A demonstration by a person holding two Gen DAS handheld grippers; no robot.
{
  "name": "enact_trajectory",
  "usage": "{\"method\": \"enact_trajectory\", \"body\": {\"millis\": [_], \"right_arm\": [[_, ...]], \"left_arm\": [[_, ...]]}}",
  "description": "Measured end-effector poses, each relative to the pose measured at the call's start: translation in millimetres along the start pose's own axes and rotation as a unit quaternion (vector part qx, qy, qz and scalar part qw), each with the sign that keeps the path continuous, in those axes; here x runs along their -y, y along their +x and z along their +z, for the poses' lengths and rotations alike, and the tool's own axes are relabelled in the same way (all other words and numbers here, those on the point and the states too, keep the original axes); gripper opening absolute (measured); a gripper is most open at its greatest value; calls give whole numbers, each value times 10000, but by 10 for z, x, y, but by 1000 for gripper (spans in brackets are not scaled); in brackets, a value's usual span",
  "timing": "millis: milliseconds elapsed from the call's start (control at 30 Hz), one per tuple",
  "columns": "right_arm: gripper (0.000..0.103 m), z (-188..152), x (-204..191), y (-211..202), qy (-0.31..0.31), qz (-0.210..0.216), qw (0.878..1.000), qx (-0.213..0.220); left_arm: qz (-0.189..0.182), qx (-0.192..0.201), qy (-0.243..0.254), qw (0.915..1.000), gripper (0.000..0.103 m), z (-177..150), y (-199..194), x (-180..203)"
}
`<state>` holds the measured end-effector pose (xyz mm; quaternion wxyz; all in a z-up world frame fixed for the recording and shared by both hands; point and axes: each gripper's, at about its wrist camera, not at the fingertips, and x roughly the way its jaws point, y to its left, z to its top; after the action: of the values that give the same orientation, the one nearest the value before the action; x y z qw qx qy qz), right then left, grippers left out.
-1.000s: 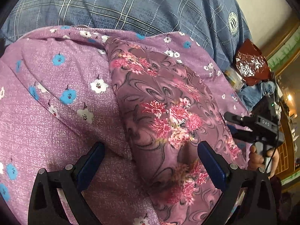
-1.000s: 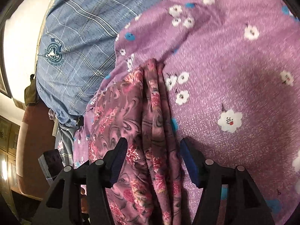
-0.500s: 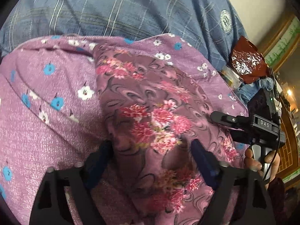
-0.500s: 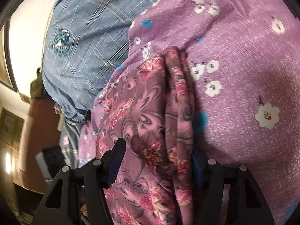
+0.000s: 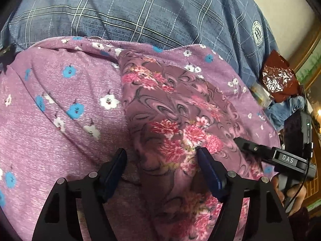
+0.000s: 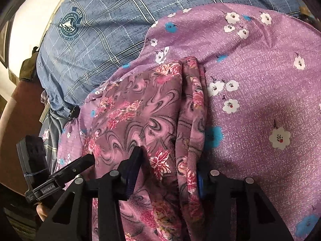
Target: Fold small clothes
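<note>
Between the two grippers lies the mauve floral garment (image 5: 176,124), printed with grey swirls and pink-red blossoms, folded lengthwise into a narrow strip; one long edge shows several stacked layers (image 6: 195,100). It rests on a lilac cloth with white and blue flowers (image 5: 60,104), which covers the surface beneath. The left gripper (image 5: 161,156) has its jaws parted astride the strip's near end, blue pads showing on both sides of the fabric. The right gripper (image 6: 170,160) straddles the layered edge, its jaws likewise apart, with one pad partly hidden under cloth. Behind the cloth stands a person in a blue plaid shirt (image 5: 150,14) with a round chest emblem. A crumpled reddish-brown foil bag (image 5: 278,80) lies to one side before a cream wall.
</note>
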<state>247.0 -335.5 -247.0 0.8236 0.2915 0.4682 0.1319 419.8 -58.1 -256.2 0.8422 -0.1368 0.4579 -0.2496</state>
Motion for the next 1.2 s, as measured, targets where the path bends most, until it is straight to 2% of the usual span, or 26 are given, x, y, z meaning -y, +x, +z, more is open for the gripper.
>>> {"method": "enact_trajectory", "body": {"millis": [100,233,567,933,1067,1200], "right_arm": [[53,0,23,6,39,50,10000,-14],[59,-14,-1,15,-35,51,10000,-39],[62,-35,-22,28,-155,118,9998,-12],[53,-88,-181,0,-567,-219,9980,152],[53,-95,-175,9,-605,-253,9977,166],[59,-82,-120,32,-427,-148,9989,142]], "left_arm": [[1,33,169,9999,70,-23,11,81],[343,85,431,9984,70,-59,35,192],[629,134,546,9964,73,-84,41,292],[622,154,602,9961,69,-83,45,307],[629,149,615,9960,69,-80,56,315],[594,-2,446,9972,79,-70,126,277]]}}
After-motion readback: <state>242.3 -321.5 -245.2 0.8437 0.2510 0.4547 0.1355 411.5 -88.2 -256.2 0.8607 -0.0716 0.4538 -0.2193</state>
